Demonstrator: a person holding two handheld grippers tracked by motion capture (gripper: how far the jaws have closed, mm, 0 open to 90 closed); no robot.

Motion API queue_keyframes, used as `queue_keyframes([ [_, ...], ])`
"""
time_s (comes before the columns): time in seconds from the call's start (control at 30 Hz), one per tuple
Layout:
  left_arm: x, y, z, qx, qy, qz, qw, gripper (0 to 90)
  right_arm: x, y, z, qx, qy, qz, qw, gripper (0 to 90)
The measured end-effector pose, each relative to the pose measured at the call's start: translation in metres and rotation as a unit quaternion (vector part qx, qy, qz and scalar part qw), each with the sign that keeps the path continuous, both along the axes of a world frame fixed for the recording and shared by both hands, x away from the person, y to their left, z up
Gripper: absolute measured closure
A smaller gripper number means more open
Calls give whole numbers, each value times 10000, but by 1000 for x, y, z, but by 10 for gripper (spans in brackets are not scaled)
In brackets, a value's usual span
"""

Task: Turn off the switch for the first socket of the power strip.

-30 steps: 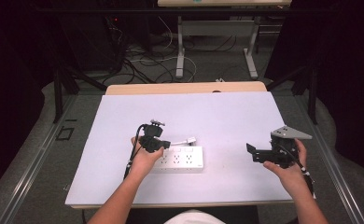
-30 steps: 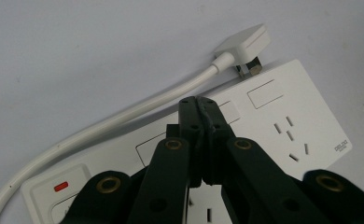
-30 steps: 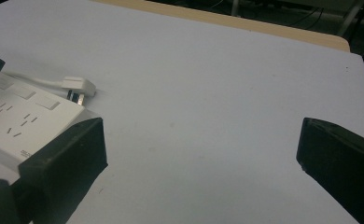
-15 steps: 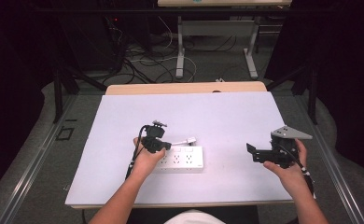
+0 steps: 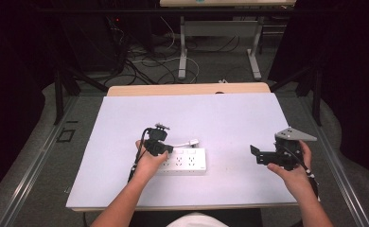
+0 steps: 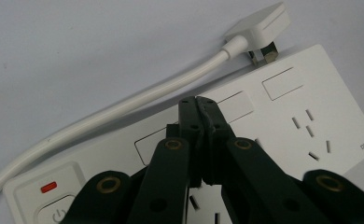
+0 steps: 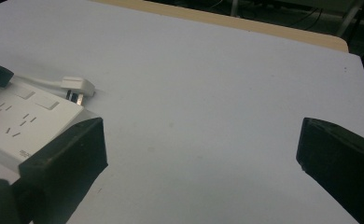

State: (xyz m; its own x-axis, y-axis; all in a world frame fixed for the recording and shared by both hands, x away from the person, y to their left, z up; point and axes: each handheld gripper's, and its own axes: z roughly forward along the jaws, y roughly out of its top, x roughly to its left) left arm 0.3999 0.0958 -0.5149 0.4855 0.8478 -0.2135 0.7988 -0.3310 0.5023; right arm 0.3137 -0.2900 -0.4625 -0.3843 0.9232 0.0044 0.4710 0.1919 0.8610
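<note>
Nothing shifted between the earlier high views and this one: left gripper [image 6: 198,103] parked as before over the white power strip [image 5: 185,161] at mid-desk, jaws pressed tight together on nothing, tips just above a blank cover plate (seemingly poised to press). Loose plug [image 6: 259,29] lying beside the strip's far edge, not inserted. Right gripper [image 5: 257,154] idle well off to the right, jaws spread wide and empty.

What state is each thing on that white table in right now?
Left gripper: jaws shut, tips over the power strip, holding nothing.
Right gripper: jaws wide open, empty.
Power strip: flat, sockets empty.
Plug: unplugged, lying beside the strip.
</note>
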Motion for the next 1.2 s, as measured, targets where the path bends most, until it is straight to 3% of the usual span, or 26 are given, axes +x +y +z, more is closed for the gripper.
queue_keyframes([
  [0.63,0,0,-1,-94,39,17,9999,899,0,0,0,-1,5,1,10000,10],
  [0.73,-1,2,0,-47,28,69,10000,899,0,0,0,-17,-6,22,10000,10],
  [0.77,0,4,0,86,-20,62,9999,899,0,0,0,4,12,16,10000,10],
  [0.93,0,7,-2,-19,-21,93,10000,898,0,0,0,-9,4,23,10000,10],
  [1.2,-2,5,-2,70,-81,49,9999,900,0,1,-1,-19,35,33,10000,10],
])
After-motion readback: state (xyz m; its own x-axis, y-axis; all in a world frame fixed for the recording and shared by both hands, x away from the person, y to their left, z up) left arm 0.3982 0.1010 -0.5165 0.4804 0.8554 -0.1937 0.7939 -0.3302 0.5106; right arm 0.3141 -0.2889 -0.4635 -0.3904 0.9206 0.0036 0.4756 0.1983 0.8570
